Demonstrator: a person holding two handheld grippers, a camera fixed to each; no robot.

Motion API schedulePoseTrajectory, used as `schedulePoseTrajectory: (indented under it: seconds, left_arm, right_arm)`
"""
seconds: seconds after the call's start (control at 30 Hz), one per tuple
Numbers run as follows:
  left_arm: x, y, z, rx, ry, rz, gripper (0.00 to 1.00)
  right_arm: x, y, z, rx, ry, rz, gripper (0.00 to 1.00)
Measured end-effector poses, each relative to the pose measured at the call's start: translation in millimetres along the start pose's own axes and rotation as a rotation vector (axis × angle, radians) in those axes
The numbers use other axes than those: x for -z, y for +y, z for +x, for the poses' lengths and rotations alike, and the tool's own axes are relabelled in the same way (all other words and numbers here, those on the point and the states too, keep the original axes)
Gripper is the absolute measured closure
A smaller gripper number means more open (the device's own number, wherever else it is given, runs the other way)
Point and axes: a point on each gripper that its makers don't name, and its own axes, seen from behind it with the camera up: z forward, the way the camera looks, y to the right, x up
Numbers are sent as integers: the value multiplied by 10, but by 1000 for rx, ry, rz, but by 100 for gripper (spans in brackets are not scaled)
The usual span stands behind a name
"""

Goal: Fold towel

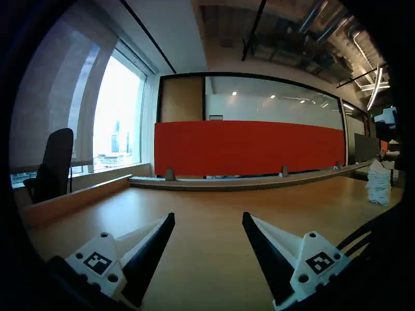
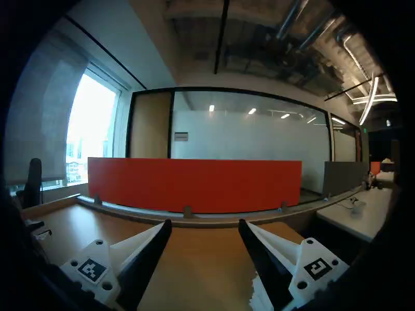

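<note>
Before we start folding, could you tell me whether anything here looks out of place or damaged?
Nothing looks spilled or damaged. The only untidy thing is the stack of white towels on the wooden desk, right of the left claw, its edges ragged rather than square. That claw and the right claw are open and empty.

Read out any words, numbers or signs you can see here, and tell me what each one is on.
No legible text anywhere.
Small grey plaque on the glass wall: too small to read.
Black-and-white square markers on the white gripper fingers: coded patterns, no words.
</note>
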Motion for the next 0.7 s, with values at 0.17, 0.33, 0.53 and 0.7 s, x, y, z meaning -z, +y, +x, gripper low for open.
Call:
schedulePoseTrajectory:
  seconds: [0.17,0.33,0.53,0.7]
  left_arm:
    - [2,1,-1,0,0,0,3]
    - [-1,8,0,0,0,0,3]
    - [-1,10,-3,0,0,0,3]
    - [0,13,-1,0,0,0,3]
  right_arm:
    - [2,54,-119,4,9,-6,0]
    - [3,117,-330,7,18,-15,0]
    - [1,111,-686,5,0,0,0]
    - [4,97,-934,1,-2,6,0]
